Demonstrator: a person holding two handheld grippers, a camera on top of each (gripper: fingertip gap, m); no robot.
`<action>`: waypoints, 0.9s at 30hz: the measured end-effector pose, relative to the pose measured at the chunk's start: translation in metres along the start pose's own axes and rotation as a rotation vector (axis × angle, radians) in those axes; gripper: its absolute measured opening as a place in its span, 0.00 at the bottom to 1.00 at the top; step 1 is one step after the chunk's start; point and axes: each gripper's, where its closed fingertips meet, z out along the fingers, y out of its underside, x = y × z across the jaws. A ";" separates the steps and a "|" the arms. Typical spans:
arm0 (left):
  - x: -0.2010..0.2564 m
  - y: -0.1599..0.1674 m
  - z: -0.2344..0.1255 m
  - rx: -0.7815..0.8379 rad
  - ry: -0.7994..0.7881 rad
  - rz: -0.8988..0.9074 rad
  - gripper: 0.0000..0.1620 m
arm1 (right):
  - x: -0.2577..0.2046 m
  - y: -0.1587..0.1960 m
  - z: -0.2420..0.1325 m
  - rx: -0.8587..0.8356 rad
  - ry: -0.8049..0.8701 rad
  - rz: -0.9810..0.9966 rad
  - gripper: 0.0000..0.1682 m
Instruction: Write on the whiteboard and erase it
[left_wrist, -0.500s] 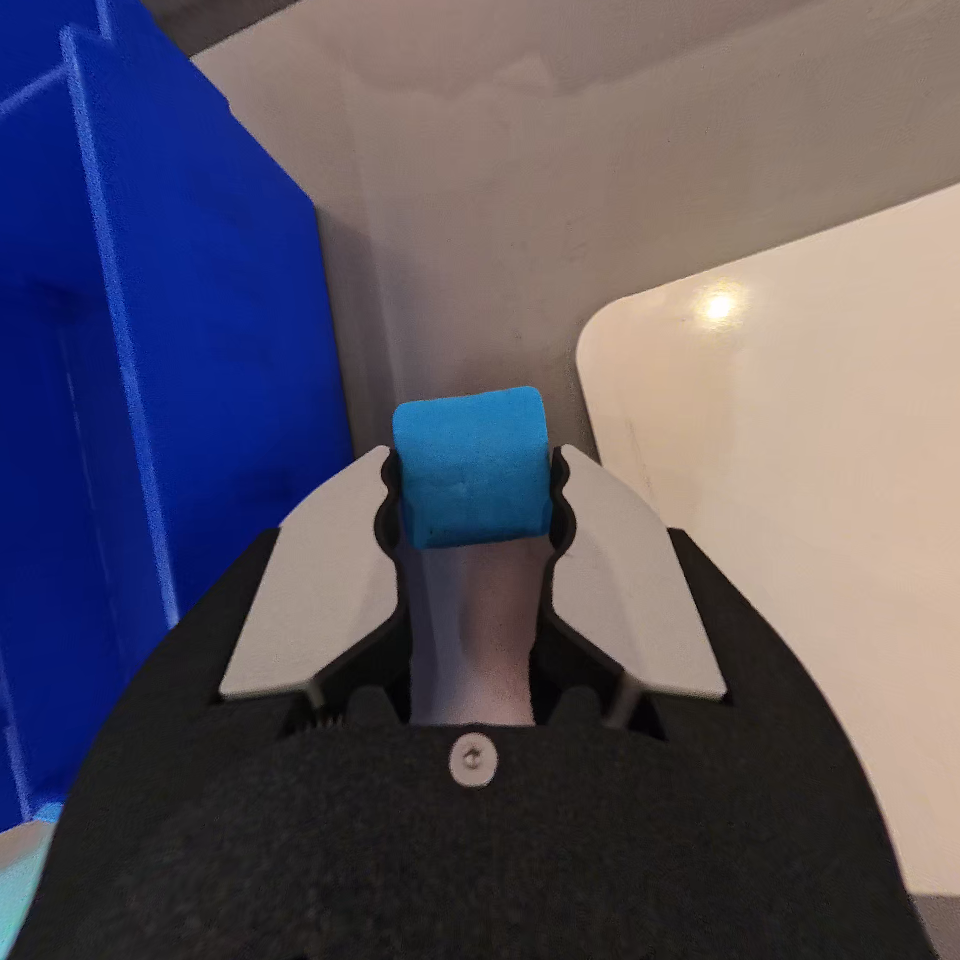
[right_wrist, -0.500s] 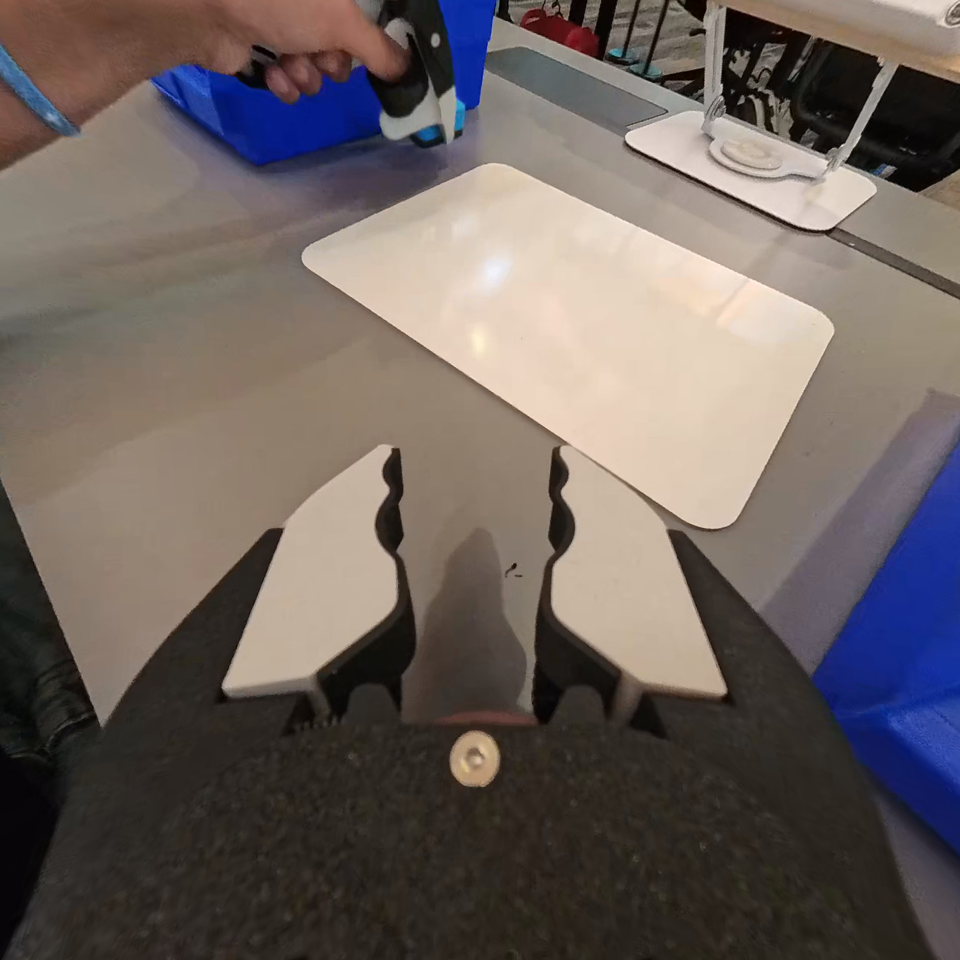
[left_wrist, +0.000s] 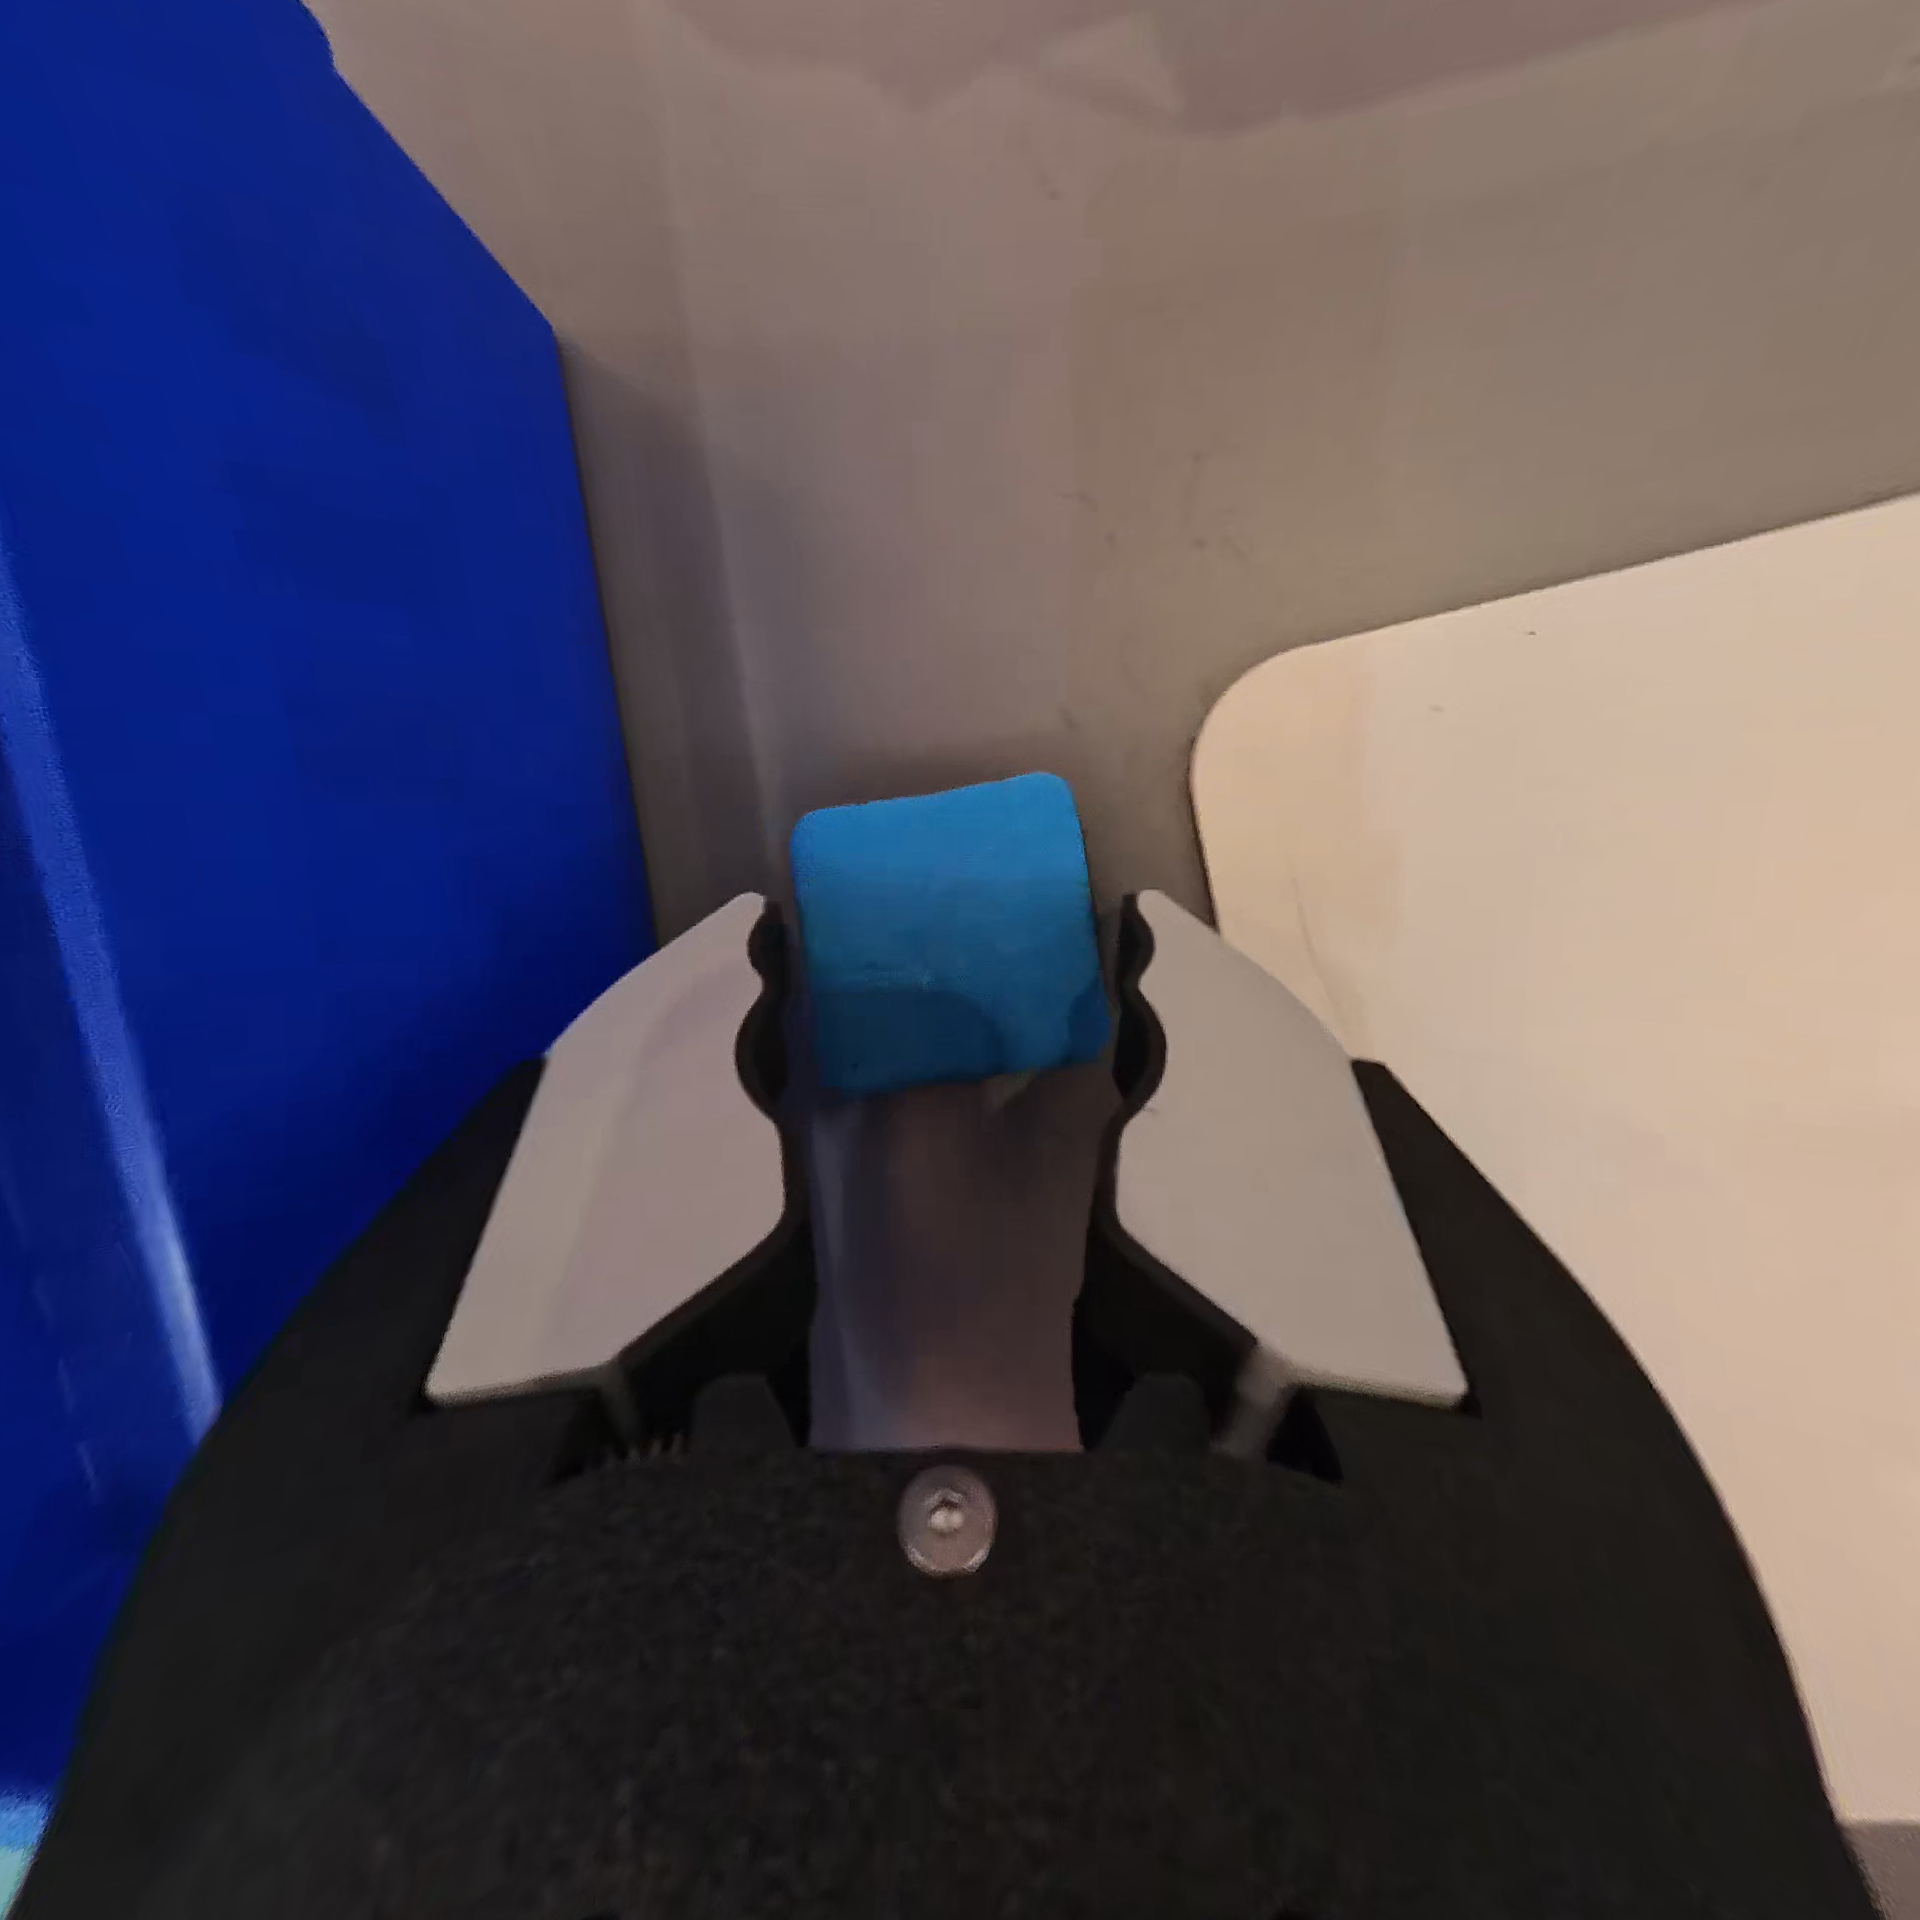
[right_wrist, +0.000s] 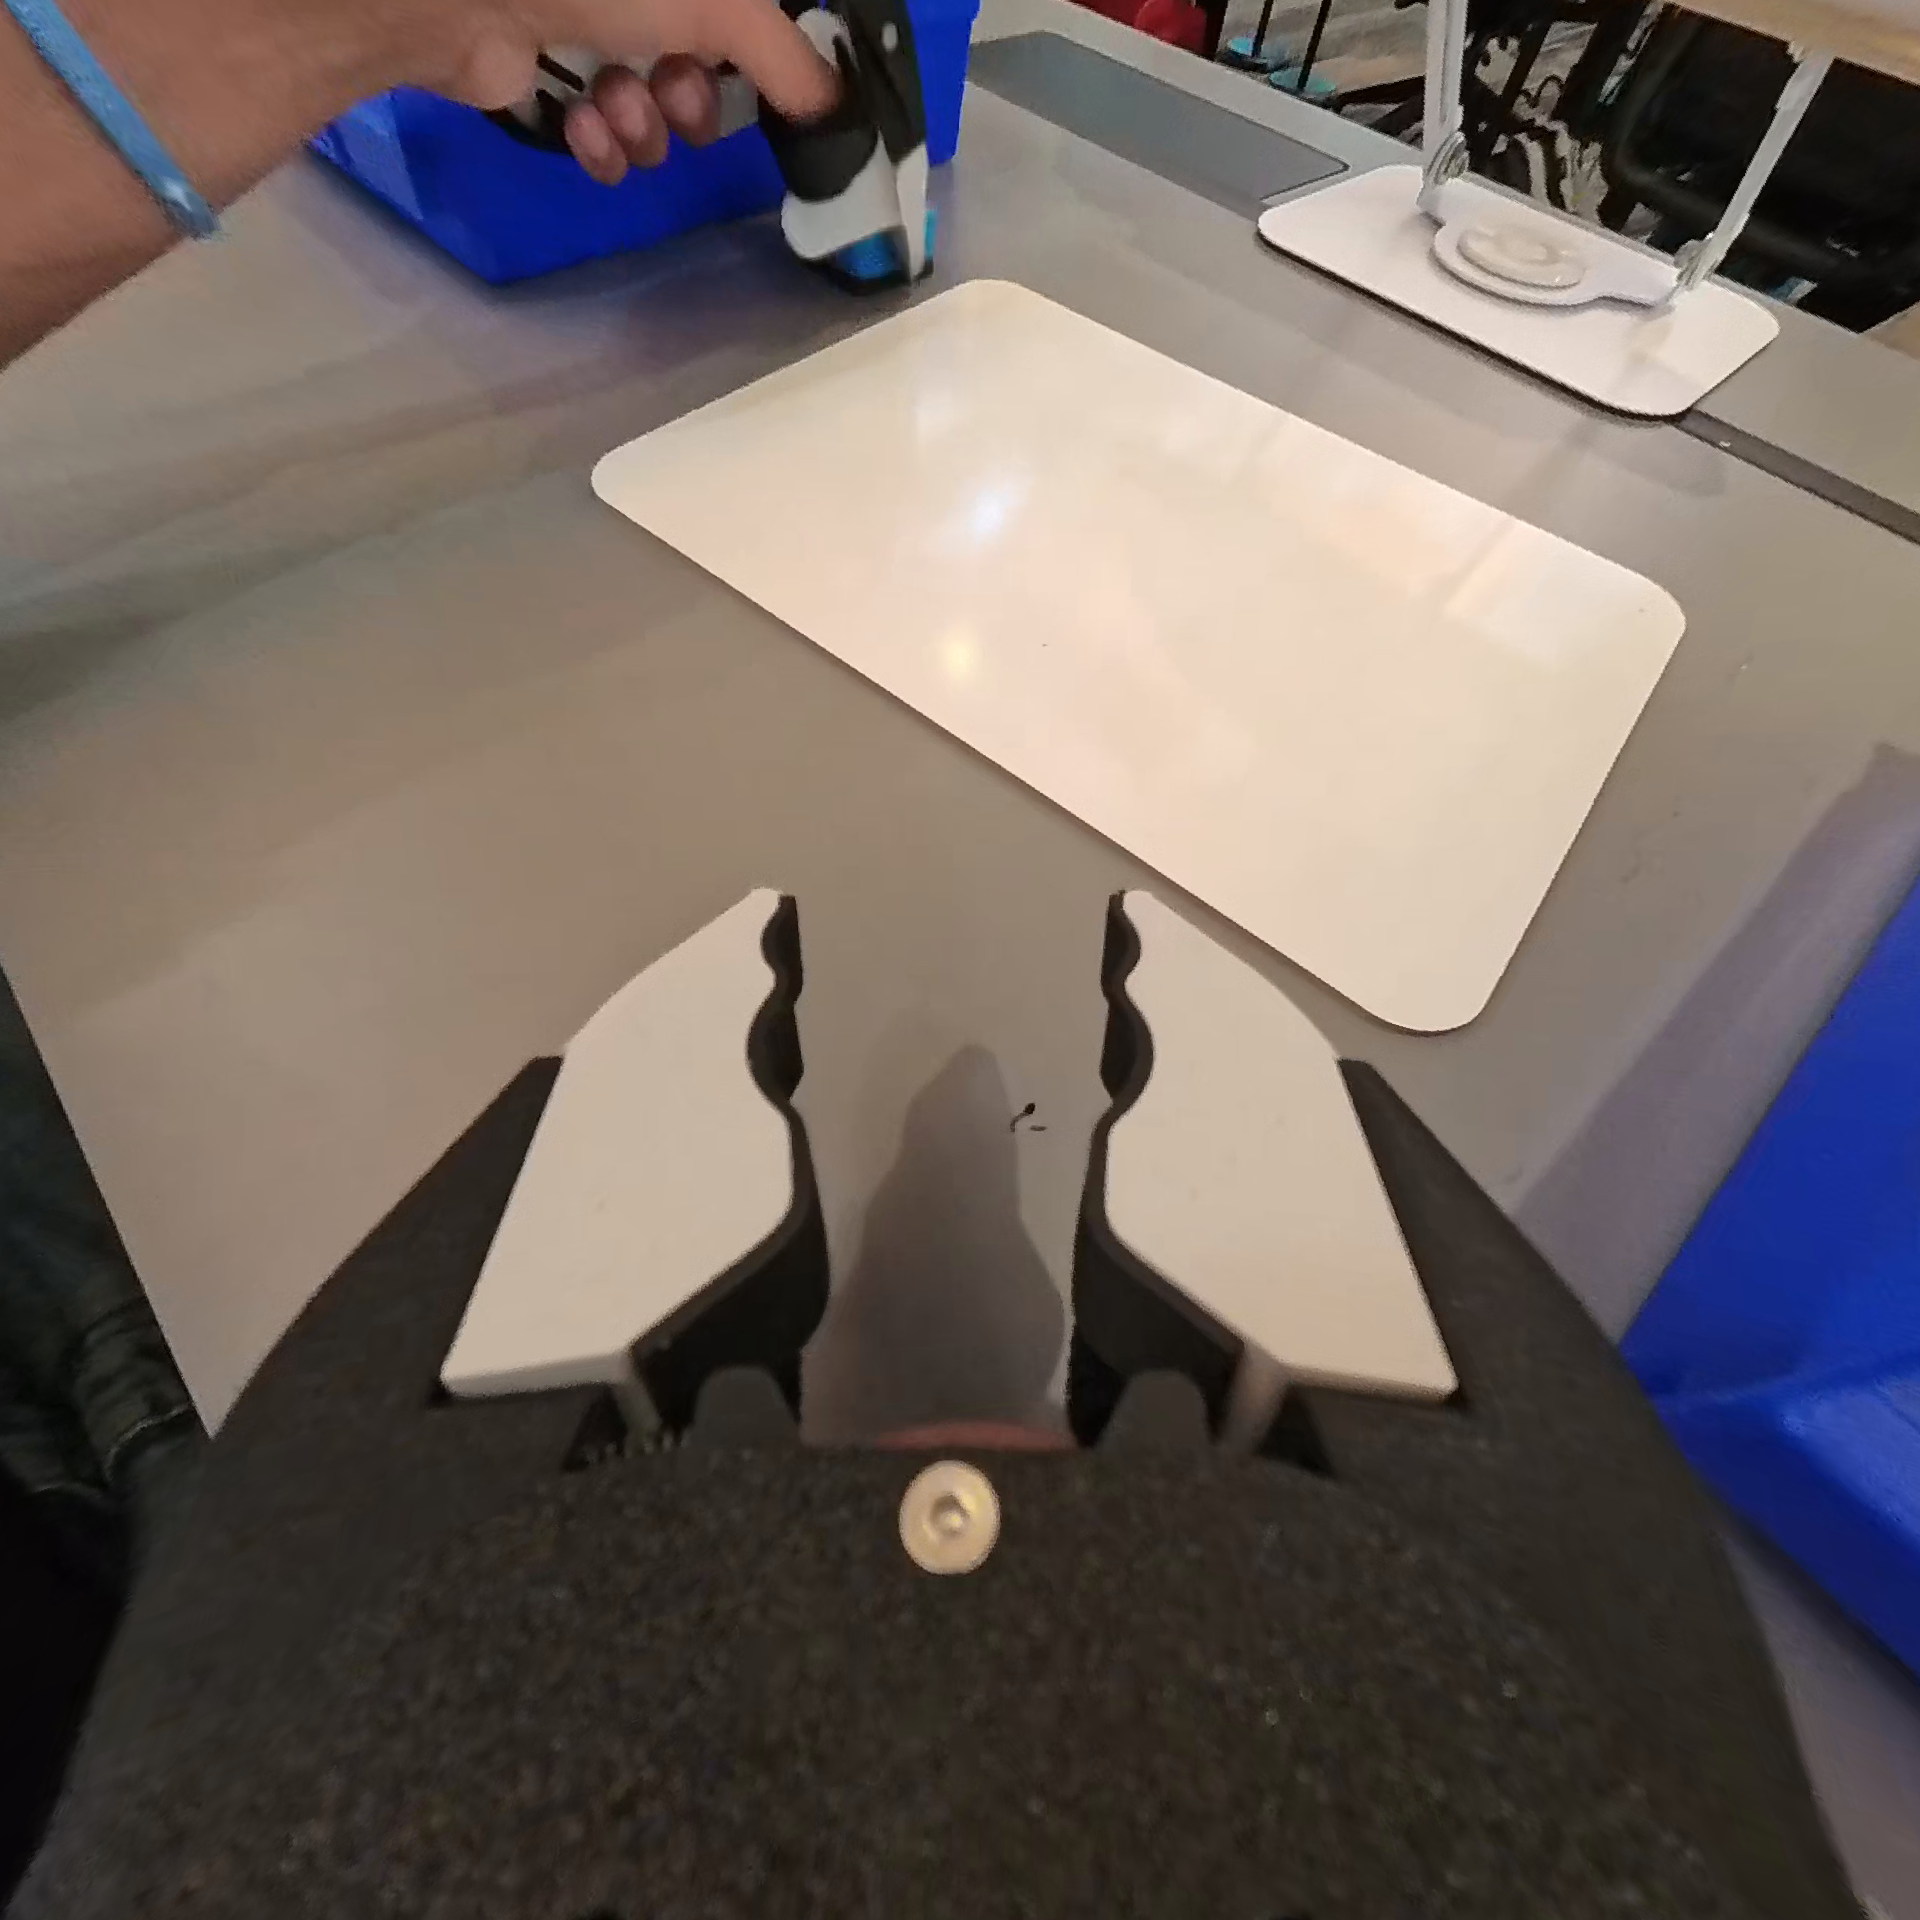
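The blue eraser (left_wrist: 940, 935) rests on the grey table between the fingers of my left gripper (left_wrist: 945, 904), with a thin gap on each side. The jaws stand slightly apart from it. The white whiteboard (left_wrist: 1610, 935) lies just to its right, its surface blank (right_wrist: 1143, 623). In the right wrist view the left gripper (right_wrist: 862, 239), held by a person's hand (right_wrist: 623, 73), points down at the table by the board's far corner with the eraser (right_wrist: 868, 258) under it. My right gripper (right_wrist: 945, 904) is open and empty over the near table.
A blue bin (left_wrist: 260, 831) stands right beside the eraser on the left, and it also shows in the right wrist view (right_wrist: 540, 218). Another blue bin (right_wrist: 1808, 1247) is at the near right. A white stand base (right_wrist: 1517, 301) sits at the far right. A small black mark (right_wrist: 1027, 1117) is on the table (right_wrist: 364, 727).
The left gripper has come down to the table beside the board's corner. Its fingers have spread slightly off the eraser. The right gripper has hardly moved.
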 end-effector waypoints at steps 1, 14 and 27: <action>0.003 0.000 -0.007 0.022 0.011 0.011 0.40 | 0.000 0.000 0.000 -0.003 0.003 0.000 0.33; 0.116 0.120 -0.095 0.239 0.589 0.130 0.38 | 0.061 -0.009 0.025 -0.072 0.234 0.145 0.51; 0.106 0.133 -0.083 0.236 0.523 0.043 0.39 | 0.112 0.013 0.065 -0.254 0.327 0.512 0.56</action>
